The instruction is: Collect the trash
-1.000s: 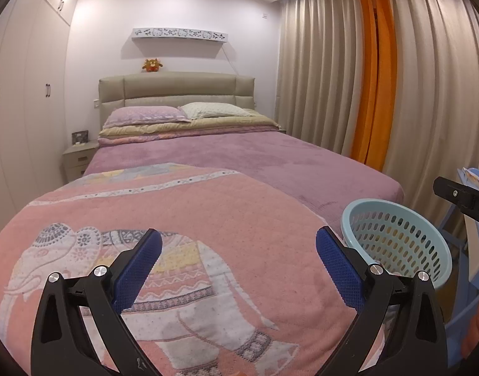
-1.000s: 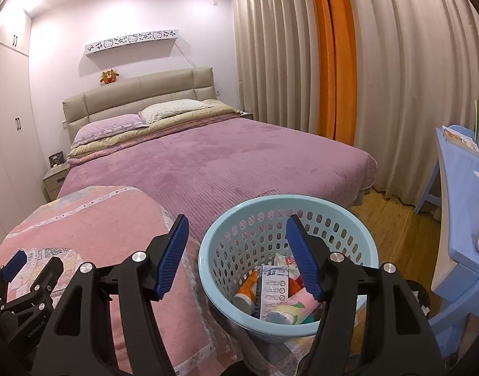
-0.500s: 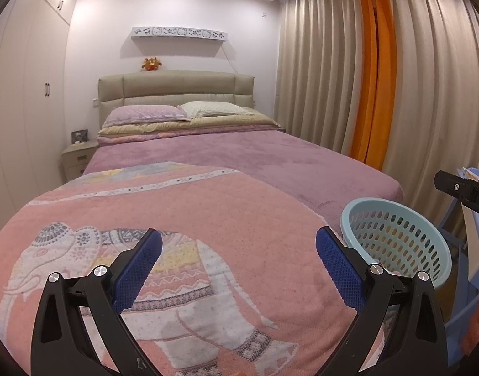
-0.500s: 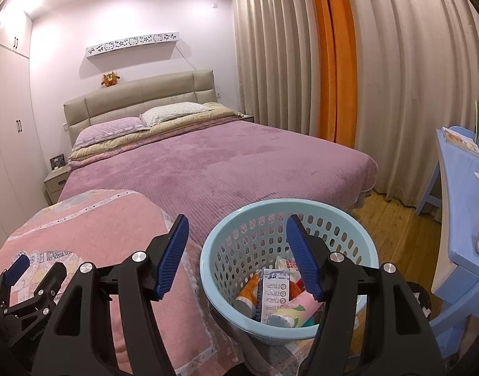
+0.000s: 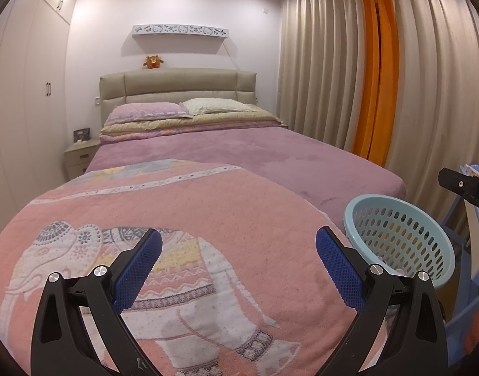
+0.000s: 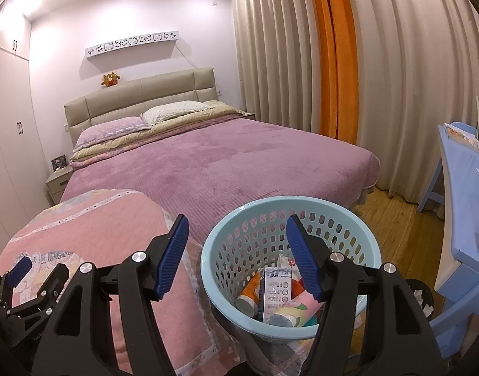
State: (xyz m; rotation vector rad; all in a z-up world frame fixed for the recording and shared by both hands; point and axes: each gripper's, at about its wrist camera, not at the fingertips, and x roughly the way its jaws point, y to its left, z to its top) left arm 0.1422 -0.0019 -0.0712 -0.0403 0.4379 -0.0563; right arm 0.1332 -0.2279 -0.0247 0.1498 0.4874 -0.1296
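A light blue perforated basket (image 6: 358,219) stands at the foot of the bed and holds several pieces of trash: a white carton (image 6: 275,291), an orange tube (image 6: 249,291) and colourful wrappers. It also shows in the left wrist view (image 5: 365,206). My right gripper (image 6: 236,250) is open and empty, above the basket's near left rim. My left gripper (image 5: 238,263) is open and empty over the pink elephant blanket (image 5: 176,219); part of it shows in the right wrist view (image 6: 17,272).
A bed with a purple cover (image 6: 223,163) fills the middle. Beige and orange curtains (image 6: 336,62) hang at the right. A blue desk (image 6: 462,188) stands at the far right over wooden floor (image 6: 393,219). A nightstand (image 5: 79,156) and wardrobes are at the left.
The right gripper has pulled back and up slightly, so the basket sits a little lower in its view. The left gripper has hardly moved.
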